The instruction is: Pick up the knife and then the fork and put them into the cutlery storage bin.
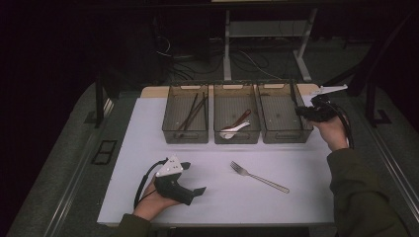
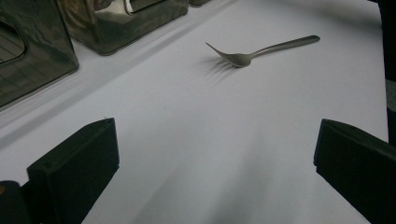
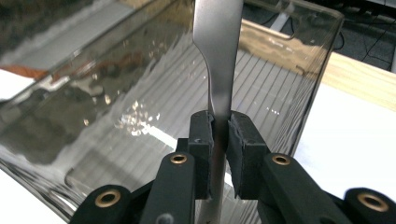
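My right gripper [image 1: 302, 112] [image 3: 221, 130] is shut on a flat metal utensil [image 3: 217, 51], pinching its narrow neck; the part past the pads stands up over the right-hand clear bin [image 1: 286, 136] [image 3: 116, 116]. Which kind of utensil it is I cannot tell. My left gripper [image 1: 193, 177] [image 2: 215, 135] rests open on the white mat at the front left, with nothing between its jaws. A metal fork [image 1: 259, 177] [image 2: 261, 49] lies on the mat a little to its right, apart from it.
Three clear bins stand in a row at the back of the white mat [image 1: 148, 163]. The left bin [image 1: 185, 138] holds chopsticks [image 1: 192, 112]. The middle bin [image 1: 237, 139] holds a white spoon [image 1: 236, 129] and a dark one. Table legs and cables lie beyond.
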Action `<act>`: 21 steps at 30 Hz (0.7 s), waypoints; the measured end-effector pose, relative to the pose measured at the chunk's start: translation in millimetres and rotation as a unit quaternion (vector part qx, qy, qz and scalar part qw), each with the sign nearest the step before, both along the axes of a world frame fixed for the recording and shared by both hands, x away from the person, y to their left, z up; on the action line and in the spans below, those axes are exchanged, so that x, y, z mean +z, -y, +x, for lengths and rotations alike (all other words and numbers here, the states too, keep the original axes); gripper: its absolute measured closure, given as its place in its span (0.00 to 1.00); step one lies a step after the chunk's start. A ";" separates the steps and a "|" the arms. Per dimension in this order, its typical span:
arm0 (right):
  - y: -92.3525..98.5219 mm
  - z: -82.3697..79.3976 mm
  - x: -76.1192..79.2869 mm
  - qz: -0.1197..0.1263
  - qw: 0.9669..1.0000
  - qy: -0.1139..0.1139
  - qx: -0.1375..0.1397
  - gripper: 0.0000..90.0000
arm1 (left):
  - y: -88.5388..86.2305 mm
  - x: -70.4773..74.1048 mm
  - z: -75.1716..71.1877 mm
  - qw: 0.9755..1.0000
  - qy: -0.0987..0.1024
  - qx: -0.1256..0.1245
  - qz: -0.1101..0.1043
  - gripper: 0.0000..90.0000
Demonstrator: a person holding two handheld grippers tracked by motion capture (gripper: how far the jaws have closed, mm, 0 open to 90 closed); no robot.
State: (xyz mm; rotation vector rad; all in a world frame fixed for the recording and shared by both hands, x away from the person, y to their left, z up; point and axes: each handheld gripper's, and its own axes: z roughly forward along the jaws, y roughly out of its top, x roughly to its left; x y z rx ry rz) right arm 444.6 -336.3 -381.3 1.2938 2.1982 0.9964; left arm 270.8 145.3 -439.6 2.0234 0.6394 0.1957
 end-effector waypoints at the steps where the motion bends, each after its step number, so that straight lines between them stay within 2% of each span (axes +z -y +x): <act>1: -0.9 0.7 -1.0 -0.006 1.000 -0.003 0.004 0.88 | 0.1 0.1 -0.1 1.000 0.000 0.000 0.000 0.00; 6: -5.7 3.7 -6.3 -0.033 0.999 -0.023 0.015 0.89 | 0.0 0.2 -0.2 1.000 0.000 0.000 -0.001 0.00; 21: -17.2 13.3 -10.6 -0.070 0.995 -0.061 0.031 0.88 | 0.2 0.1 -0.2 1.000 -0.001 -0.001 -0.001 0.00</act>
